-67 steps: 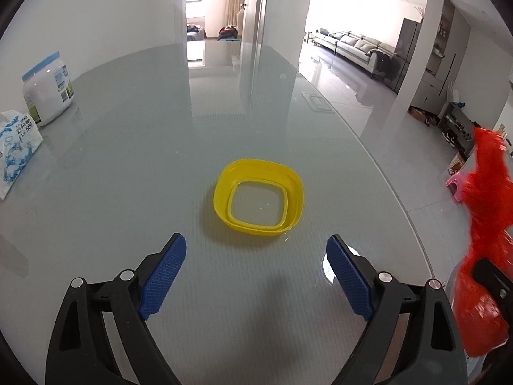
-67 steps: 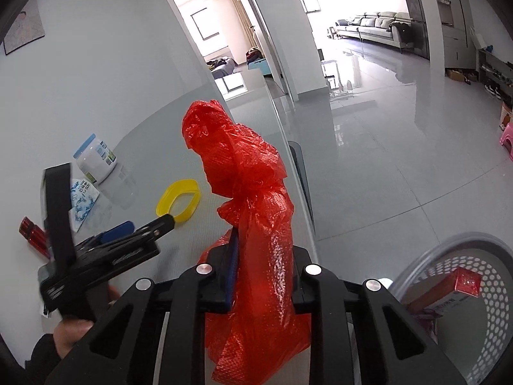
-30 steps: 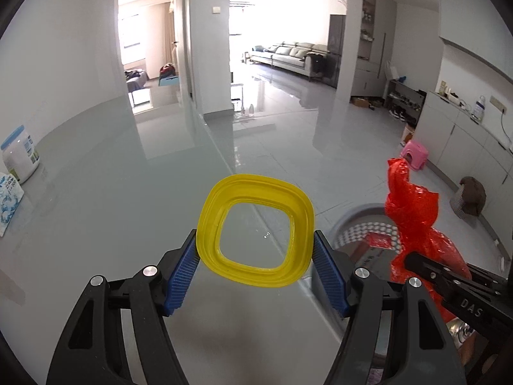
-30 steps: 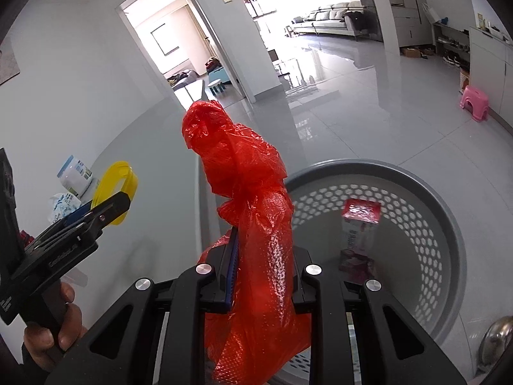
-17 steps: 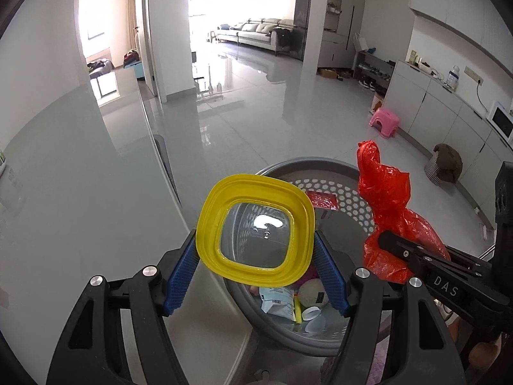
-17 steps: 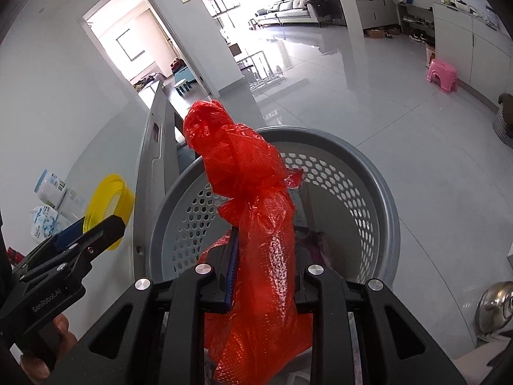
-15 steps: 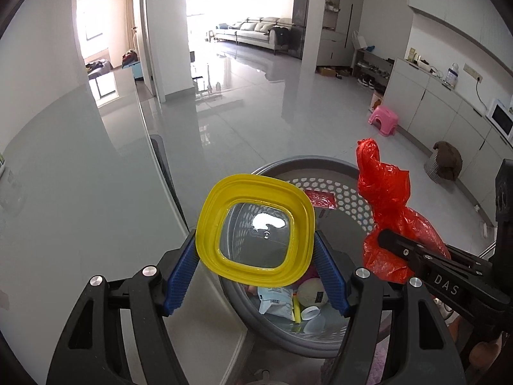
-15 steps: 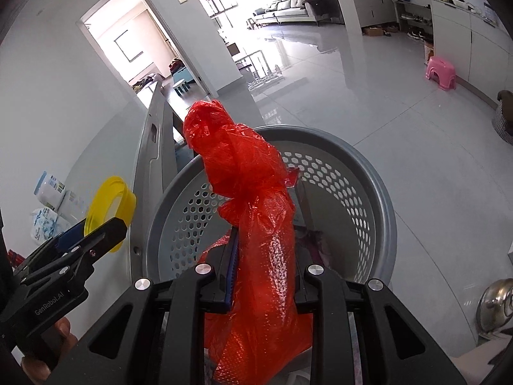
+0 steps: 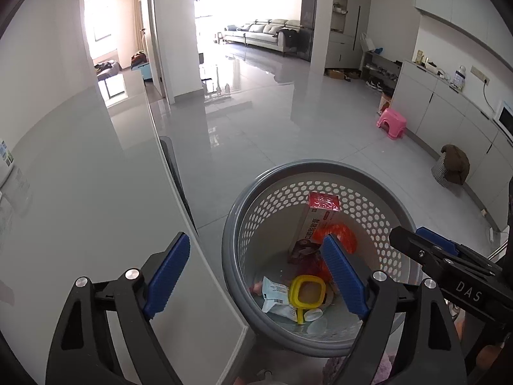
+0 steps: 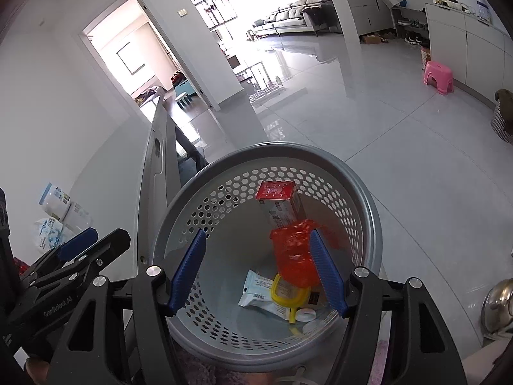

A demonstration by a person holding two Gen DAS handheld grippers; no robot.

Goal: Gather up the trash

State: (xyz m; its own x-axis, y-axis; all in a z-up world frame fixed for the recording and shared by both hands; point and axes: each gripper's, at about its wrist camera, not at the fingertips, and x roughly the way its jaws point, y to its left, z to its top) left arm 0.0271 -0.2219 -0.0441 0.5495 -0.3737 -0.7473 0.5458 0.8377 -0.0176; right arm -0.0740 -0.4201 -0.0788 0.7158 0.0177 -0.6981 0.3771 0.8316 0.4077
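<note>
Over the grey perforated plastic basket point(image 10: 368, 211), both tools hang with jaws just spread apart and nothing between them: left tool point(image 9: 256, 272), right tool point(image 10: 258, 271). Down inside lie the yellow square plastic ring point(image 9: 307, 294) and crumpled red plastic bag point(image 10: 293, 253), beside a red-topped carton point(image 10: 279, 203).

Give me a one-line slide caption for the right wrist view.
Right gripper open above the gray basket, jaws just opened; red plastic bag and yellow ring inside.
</note>
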